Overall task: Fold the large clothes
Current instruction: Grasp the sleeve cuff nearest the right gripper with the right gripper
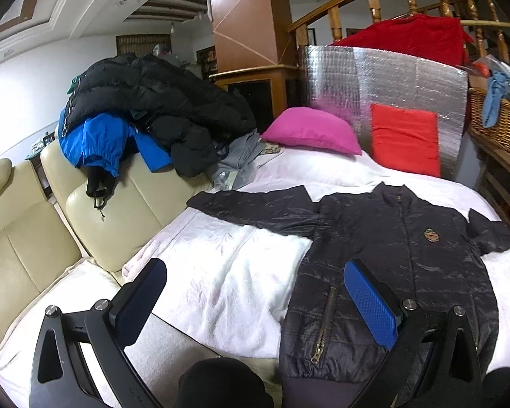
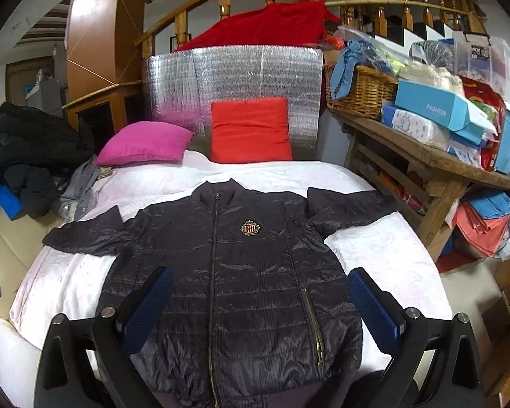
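Note:
A dark quilted jacket (image 2: 248,272) lies flat, front up and zipped, on the white bed cover (image 2: 384,255), both sleeves spread out sideways. It has a gold crest on the chest. It also shows in the left wrist view (image 1: 391,255), with its left sleeve (image 1: 255,207) stretched over the cover. My left gripper (image 1: 255,272) is open and empty, above the jacket's left hem side. My right gripper (image 2: 260,278) is open and empty, hovering over the jacket's lower middle.
A pink pillow (image 2: 142,142) and a red pillow (image 2: 251,129) lean against a silver foil panel (image 2: 234,78) at the bed's head. A heap of dark and blue coats (image 1: 146,108) lies on a cream sofa (image 1: 51,210) at left. A cluttered wooden bench (image 2: 435,156) stands at right.

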Available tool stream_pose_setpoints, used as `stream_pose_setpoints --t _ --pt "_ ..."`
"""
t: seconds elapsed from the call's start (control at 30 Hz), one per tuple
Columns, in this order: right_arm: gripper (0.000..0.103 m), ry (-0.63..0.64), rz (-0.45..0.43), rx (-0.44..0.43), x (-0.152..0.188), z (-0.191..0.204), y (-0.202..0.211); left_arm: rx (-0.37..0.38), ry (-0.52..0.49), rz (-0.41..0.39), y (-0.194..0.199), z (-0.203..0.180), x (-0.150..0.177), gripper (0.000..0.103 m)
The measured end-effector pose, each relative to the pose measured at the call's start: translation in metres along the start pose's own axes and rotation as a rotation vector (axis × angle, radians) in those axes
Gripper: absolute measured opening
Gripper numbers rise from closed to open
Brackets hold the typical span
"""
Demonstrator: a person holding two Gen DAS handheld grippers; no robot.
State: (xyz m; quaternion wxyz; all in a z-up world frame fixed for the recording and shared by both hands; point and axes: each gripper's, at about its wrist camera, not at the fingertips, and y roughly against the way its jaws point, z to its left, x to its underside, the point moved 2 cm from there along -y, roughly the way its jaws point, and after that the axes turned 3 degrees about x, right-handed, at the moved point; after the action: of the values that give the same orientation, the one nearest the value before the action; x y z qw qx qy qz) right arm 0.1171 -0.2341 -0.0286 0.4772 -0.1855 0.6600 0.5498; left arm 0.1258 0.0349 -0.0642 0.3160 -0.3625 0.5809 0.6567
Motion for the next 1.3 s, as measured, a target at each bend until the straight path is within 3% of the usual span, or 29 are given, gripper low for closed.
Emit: stream_pose_setpoints --t 0.33,0.43,0.6,0.67,0.9,1.07,1.23,1.3 --pt "0.103 -0.01 0.06 0.016 -0.03 0.001 -0.086 -0.018 -0.008 0.083 -0.068 -0.026 -0.012 0.103" --pt "0.103 -0.045 0.083 -0.049 -0.04 -0.014 -0.127 -0.008 -0.039 0.108 -0.1 -0.052 -0.013 0.103" --pt "0.103 -0.21 0.161 -0.172 -0.056 -0.094 -0.225 0.047 -0.152 0.182 -0.188 -0.131 -0.01 0.103" --pt "0.103 -0.304 0.181 -0.187 -0.059 -0.139 -0.269 0.114 -0.185 0.242 -0.228 -0.166 -0.003 0.103" --pt "0.103 -0.825 0.209 -0.292 -0.041 -0.304 -0.398 0.229 -0.252 0.341 -0.295 -0.226 0.03 0.103" --pt "0.103 -1.091 0.172 -0.283 -0.017 -0.368 -0.437 0.234 -0.329 0.404 -0.317 -0.242 0.056 0.103" --pt "0.102 -1.204 0.151 -0.261 -0.005 -0.404 -0.453 0.236 -0.284 0.383 -0.32 -0.244 0.056 0.103" --pt "0.094 -1.224 0.138 -0.257 -0.005 -0.416 -0.465 0.247 -0.245 0.392 -0.322 -0.238 0.057 0.103"
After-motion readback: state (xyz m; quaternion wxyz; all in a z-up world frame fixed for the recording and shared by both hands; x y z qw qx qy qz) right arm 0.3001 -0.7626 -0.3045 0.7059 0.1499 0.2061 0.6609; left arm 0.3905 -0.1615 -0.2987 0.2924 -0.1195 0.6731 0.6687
